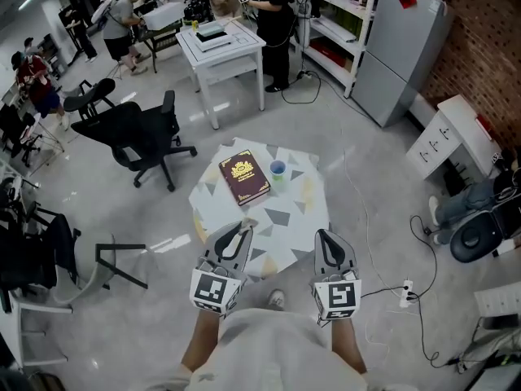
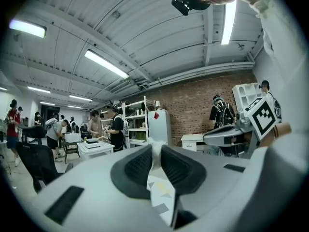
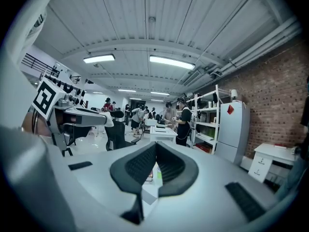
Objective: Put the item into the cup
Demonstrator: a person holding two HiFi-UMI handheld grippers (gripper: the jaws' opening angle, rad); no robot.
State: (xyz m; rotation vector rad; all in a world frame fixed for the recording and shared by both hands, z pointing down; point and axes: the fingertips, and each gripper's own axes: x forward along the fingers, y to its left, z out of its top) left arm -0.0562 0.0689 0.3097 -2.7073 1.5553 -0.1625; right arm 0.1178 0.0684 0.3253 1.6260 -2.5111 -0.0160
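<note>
A small table with a patterned cloth stands in front of me in the head view. On it, at the far side, a small blue cup stands upright next to a dark red book. My left gripper hovers over the table's near left part, shut on a small white crumpled item. The left gripper view shows that white item pinched between the dark pads. Over the near right edge, my right gripper is shut with nothing in it; in its own view the right gripper has its jaws meeting.
A black office chair stands left of the table. Behind it are a white table with people around it, a grey fridge and a white cabinet. A power strip and cables lie on the floor at right.
</note>
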